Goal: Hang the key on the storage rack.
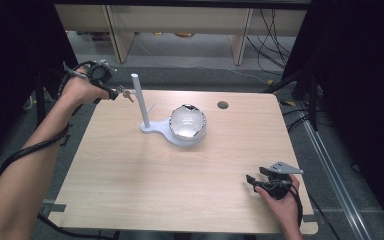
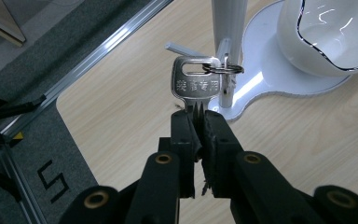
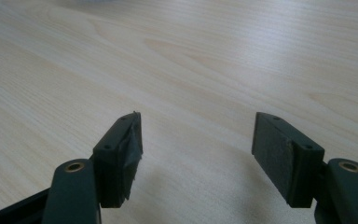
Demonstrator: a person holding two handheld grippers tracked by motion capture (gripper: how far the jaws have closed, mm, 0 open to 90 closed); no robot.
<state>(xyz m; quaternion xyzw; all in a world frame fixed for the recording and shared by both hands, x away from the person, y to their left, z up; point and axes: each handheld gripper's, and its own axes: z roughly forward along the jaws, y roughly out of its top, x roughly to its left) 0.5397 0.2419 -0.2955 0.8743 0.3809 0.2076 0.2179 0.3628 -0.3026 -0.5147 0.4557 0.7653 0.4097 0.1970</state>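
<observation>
A small flat silver metal key with a ring is clenched by its blade in the left gripper, at nine o'clock of the white post stand. It is judged light, stiff and slippery. The right gripper is released, empty.

There was one pale wooden table, and on it one white plastic stand with a single upright post. One glossy white bowl with a jagged dark-edged rim sat on that stand. One silver metal key hung with one small steel split ring. Two black two-jawed tongs were about, left tongs and right tongs.
</observation>
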